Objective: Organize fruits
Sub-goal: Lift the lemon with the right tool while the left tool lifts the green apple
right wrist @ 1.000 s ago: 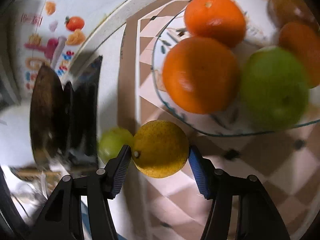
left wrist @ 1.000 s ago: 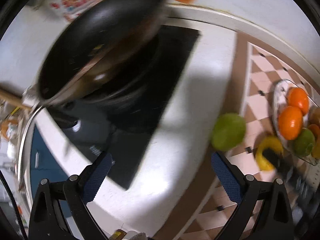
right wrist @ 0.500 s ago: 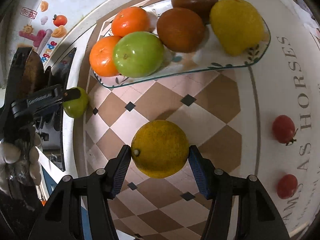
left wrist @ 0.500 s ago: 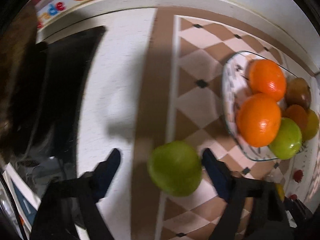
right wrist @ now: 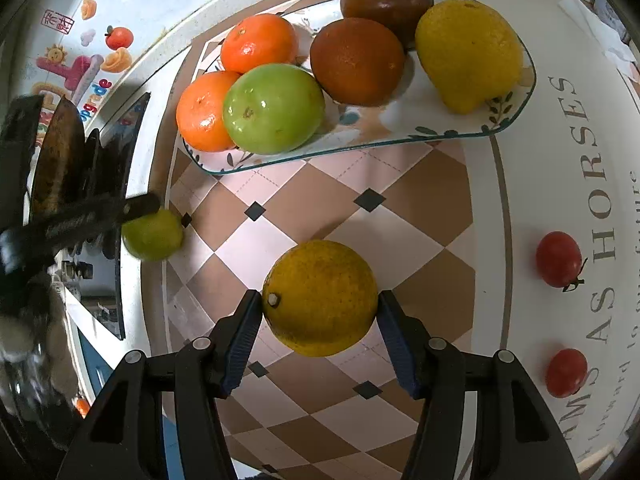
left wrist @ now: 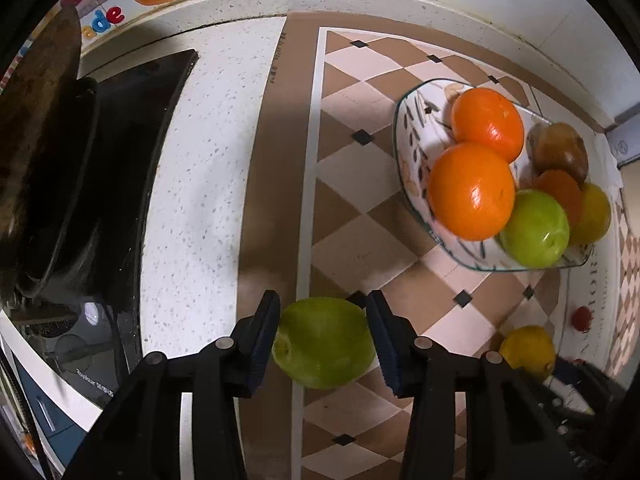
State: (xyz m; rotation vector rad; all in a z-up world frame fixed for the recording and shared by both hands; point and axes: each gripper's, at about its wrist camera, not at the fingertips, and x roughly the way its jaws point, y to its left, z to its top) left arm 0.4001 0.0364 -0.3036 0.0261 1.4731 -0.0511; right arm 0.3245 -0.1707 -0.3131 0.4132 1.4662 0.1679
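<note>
I have the left gripper (left wrist: 322, 340) pointing straight down at the counter, its blue pads (left wrist: 262, 340) against both sides of the green fruit (left wrist: 324, 342), which sits on the edge of the checkered mat (left wrist: 360, 248). Those jaws have just been closing around it; a second ago they stood wide apart over the black stovetop (left wrist: 136, 128), with the fruit off to one side.

My right gripper (right wrist: 320, 304) tilts steeply downward and pinches the yellow-orange citrus (right wrist: 320, 298) between its pads. A second ago the plate filled this view from close up; now I see the citrus above the mat's middle, the plate beyond it.

The patterned plate (right wrist: 516, 120) carries two oranges, a green fruit, two darker brown ones and a yellow one. Two small red tomatoes (right wrist: 559, 259) lie on the mat's lettered border. A dark pan (left wrist: 36, 128) rests on the stovetop, and bright stickers mark the back wall.
</note>
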